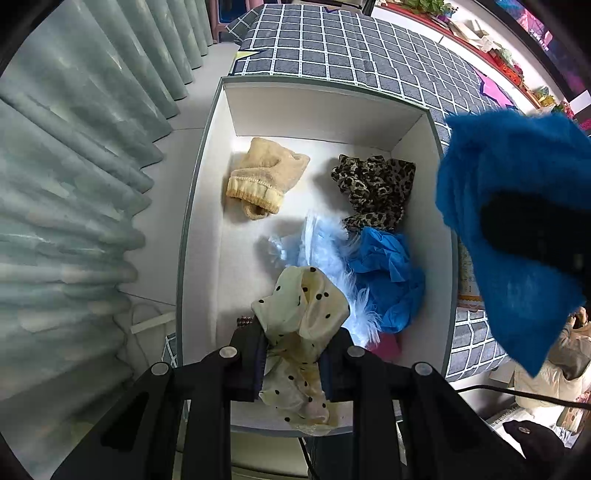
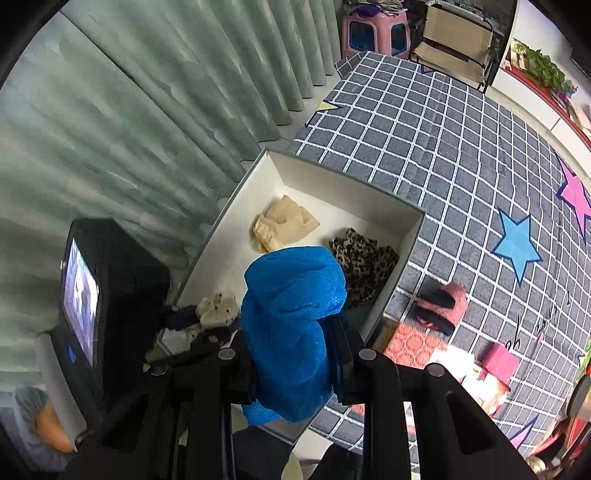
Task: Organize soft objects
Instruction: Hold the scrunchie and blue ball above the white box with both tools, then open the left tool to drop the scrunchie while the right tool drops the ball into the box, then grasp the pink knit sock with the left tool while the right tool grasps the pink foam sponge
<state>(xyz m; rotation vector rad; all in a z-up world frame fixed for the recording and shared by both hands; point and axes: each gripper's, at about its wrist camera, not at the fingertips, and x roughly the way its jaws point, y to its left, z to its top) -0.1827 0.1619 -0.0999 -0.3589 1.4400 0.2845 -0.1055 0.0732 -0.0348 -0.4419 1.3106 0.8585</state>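
My left gripper [image 1: 293, 360] is shut on a cream cloth with black dots [image 1: 303, 314] and holds it over the near end of a white open box [image 1: 321, 107]. My right gripper [image 2: 293, 362] is shut on a fuzzy blue cloth [image 2: 291, 314], held above the box's right side; that cloth also shows at the right of the left wrist view [image 1: 517, 229]. In the box lie a beige knit piece [image 1: 264, 181], a leopard-print cloth [image 1: 376, 188], a pale blue fluffy piece [image 1: 321, 243] and a blue crumpled cloth [image 1: 391, 273].
The box stands on the floor between green curtains [image 1: 74, 184] and a grey checked mat [image 2: 443, 147]. A pink slipper [image 2: 441, 304] and small boxes [image 2: 500, 360] lie on the mat right of the box. A pink stool [image 2: 373, 31] stands far back.
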